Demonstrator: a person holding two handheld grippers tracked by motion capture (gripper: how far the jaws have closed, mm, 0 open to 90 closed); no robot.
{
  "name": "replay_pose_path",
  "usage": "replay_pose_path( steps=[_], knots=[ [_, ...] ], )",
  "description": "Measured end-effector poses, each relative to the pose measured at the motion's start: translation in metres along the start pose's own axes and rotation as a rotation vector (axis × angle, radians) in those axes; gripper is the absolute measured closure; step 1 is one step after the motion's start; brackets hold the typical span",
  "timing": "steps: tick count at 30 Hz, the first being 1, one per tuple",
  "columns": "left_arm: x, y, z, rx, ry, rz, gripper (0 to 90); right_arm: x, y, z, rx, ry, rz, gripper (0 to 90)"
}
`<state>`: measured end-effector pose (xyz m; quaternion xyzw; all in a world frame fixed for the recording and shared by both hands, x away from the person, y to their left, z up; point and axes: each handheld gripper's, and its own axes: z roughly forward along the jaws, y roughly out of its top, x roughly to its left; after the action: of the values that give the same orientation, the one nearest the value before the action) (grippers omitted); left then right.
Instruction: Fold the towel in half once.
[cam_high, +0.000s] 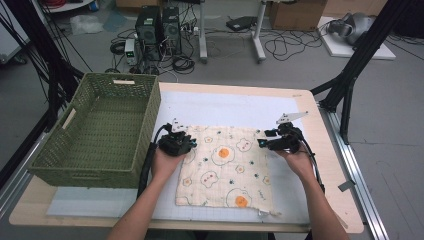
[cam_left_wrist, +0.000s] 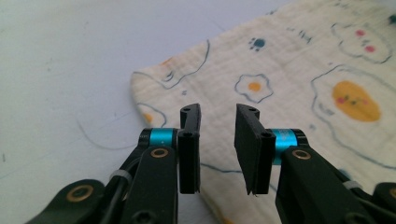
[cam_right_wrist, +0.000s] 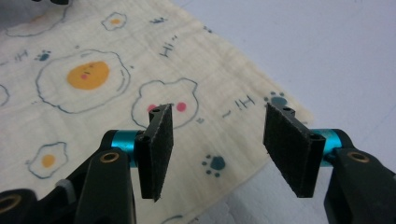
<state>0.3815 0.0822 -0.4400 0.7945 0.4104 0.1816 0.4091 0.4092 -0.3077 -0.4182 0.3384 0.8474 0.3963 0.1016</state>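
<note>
A cream cloth (cam_high: 225, 165) printed with fried eggs and paw marks lies flat on the white mat. My left gripper (cam_high: 192, 142) hovers over its far left corner, jaws open with a narrow gap and nothing between them; the left gripper view has that cloth corner (cam_left_wrist: 154, 84) just beyond the left gripper (cam_left_wrist: 217, 116). My right gripper (cam_high: 261, 143) sits over the cloth's far right corner, jaws open wide and empty. In the right gripper view the cloth edge (cam_right_wrist: 280, 100) runs under the right gripper (cam_right_wrist: 217, 116).
A green woven basket (cam_high: 150, 107) stands at the table's left, close to my left hand. The white mat (cam_high: 225, 107) spreads beyond the cloth toward the far edge. The table's right rim (cam_high: 330, 150) is near my right hand.
</note>
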Motion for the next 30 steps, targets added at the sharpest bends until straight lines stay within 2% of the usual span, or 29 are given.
replay_pose_path(
  steps=[4, 6, 7, 8, 12, 13, 15, 18, 23, 25, 26, 28, 30],
  knots=[
    [0.004, -0.003, 0.006, 0.024, 0.020, -0.023, 70.2, -0.004, -0.010, 0.005, 0.011, -0.016, 0.018, 43.6],
    [0.005, -0.003, 0.008, 0.019, 0.027, -0.031, 69.4, -0.005, -0.013, 0.008, 0.035, -0.015, 0.034, 43.6],
    [0.005, -0.003, 0.008, 0.017, 0.031, -0.041, 69.0, -0.007, -0.014, 0.009, 0.037, -0.019, 0.025, 43.7],
    [0.005, -0.003, 0.009, 0.015, 0.035, -0.043, 68.6, -0.006, -0.014, 0.010, 0.043, -0.025, 0.037, 44.1],
    [0.003, -0.003, 0.009, 0.022, 0.060, -0.036, 69.6, -0.005, -0.013, 0.016, 0.054, -0.034, 0.034, 48.4],
    [0.002, -0.003, 0.009, 0.027, 0.073, -0.020, 71.3, -0.005, -0.013, 0.018, 0.070, -0.040, 0.026, 49.6],
    [0.001, -0.003, 0.009, 0.032, 0.087, -0.004, 76.8, -0.004, -0.014, 0.018, 0.070, -0.061, 0.028, 56.2],
    [0.002, -0.003, 0.008, 0.030, 0.085, -0.009, 84.5, -0.005, -0.015, 0.018, 0.066, -0.070, 0.040, 64.0],
    [0.002, -0.002, 0.006, 0.037, 0.079, -0.014, 88.2, -0.007, -0.016, 0.019, 0.048, -0.005, 0.070, 83.8],
    [0.003, -0.001, 0.003, 0.024, 0.071, -0.029, 88.3, -0.006, -0.016, 0.019, 0.046, 0.008, 0.073, 84.8],
    [0.002, 0.000, 0.001, 0.008, 0.067, -0.038, 88.4, -0.005, -0.015, 0.018, 0.047, 0.012, 0.058, 85.0],
    [0.000, 0.003, -0.005, -0.032, 0.068, -0.036, 88.5, -0.003, -0.013, 0.012, 0.030, 0.013, 0.047, 85.3],
    [-0.001, 0.005, -0.011, -0.048, 0.064, -0.025, 88.5, -0.001, -0.010, 0.005, 0.010, 0.012, 0.042, 85.3]
  ],
)
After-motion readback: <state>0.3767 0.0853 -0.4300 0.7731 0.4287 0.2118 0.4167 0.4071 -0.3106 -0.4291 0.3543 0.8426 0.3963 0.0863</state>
